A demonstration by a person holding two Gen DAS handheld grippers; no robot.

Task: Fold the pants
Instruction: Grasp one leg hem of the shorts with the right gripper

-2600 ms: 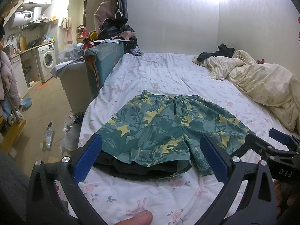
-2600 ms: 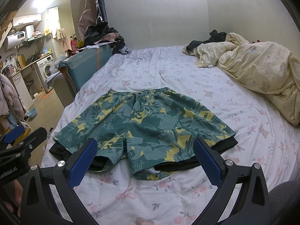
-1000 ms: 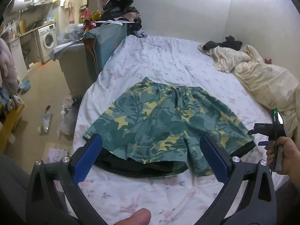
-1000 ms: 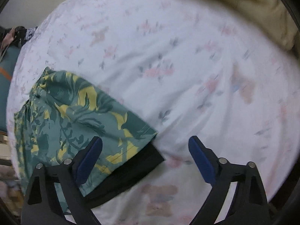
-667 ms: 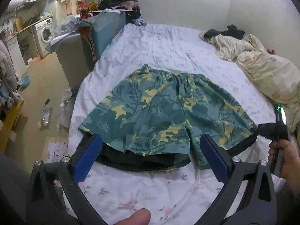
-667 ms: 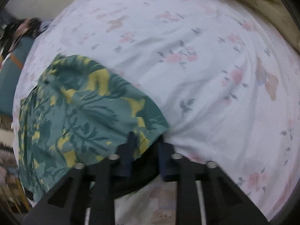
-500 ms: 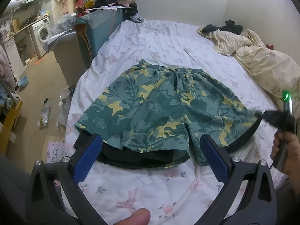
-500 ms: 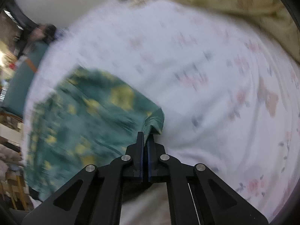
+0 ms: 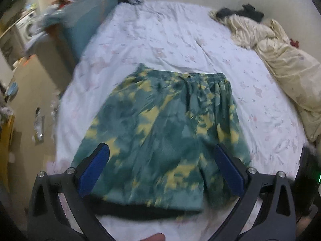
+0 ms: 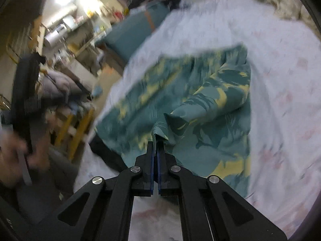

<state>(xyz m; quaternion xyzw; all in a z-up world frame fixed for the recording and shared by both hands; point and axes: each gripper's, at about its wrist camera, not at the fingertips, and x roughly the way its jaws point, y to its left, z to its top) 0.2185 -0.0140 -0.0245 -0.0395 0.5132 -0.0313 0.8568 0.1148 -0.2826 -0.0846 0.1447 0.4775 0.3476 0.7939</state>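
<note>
Green and yellow patterned shorts (image 9: 166,124) lie on the flowered bed sheet (image 9: 160,40), waistband at the far end, black lining showing along the near hem. My left gripper (image 9: 160,160) hovers open over the leg ends with nothing between its blue pads. My right gripper (image 10: 156,140) is shut on the hem corner of one leg of the shorts (image 10: 200,104); that leg is lifted and drawn across the rest of the garment. In the right wrist view the left gripper shows only as a dark blur at the left edge, held by a hand (image 10: 12,160).
A cream duvet (image 9: 280,60) is bunched along the right side of the bed, with dark clothes behind it. A teal box (image 9: 86,20) stands against the bed's left edge. The floor to the left holds litter and a washing machine (image 9: 26,30).
The right gripper shut on the corner of the right leg's hem, rose and carried it left over the shorts. The left gripper moved forward over the leg ends and stayed open.
</note>
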